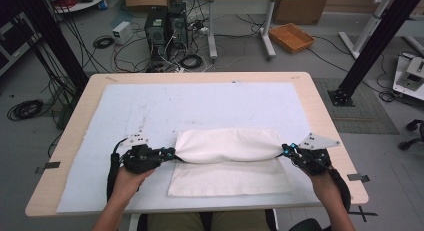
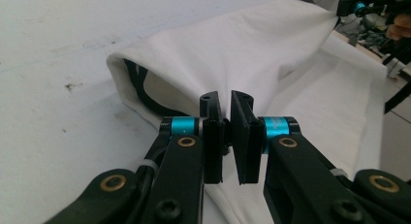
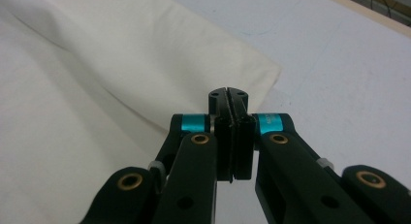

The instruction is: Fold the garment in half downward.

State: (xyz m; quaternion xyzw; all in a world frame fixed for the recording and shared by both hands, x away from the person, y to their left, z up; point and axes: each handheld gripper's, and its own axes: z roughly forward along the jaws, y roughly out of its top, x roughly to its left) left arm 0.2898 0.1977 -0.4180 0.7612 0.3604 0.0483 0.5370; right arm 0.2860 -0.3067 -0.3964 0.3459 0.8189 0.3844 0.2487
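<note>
at centre frame the white cloth (image 1: 227, 158) lies half folded, its long axis running left to right between the left gripper (image 1: 171, 153) and right gripper (image 1: 286, 150), each clamped on an end of the raised fold.

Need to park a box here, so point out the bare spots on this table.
Free: the white mat beyond the folded cloth, out to the table's far edge, and the mat's near-left corner. Crowded: the near middle, where left gripper and right gripper pinch the cloth.

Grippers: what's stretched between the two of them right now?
The white cloth, its lifted fold spanning from left gripper to right gripper, in the high view.
</note>
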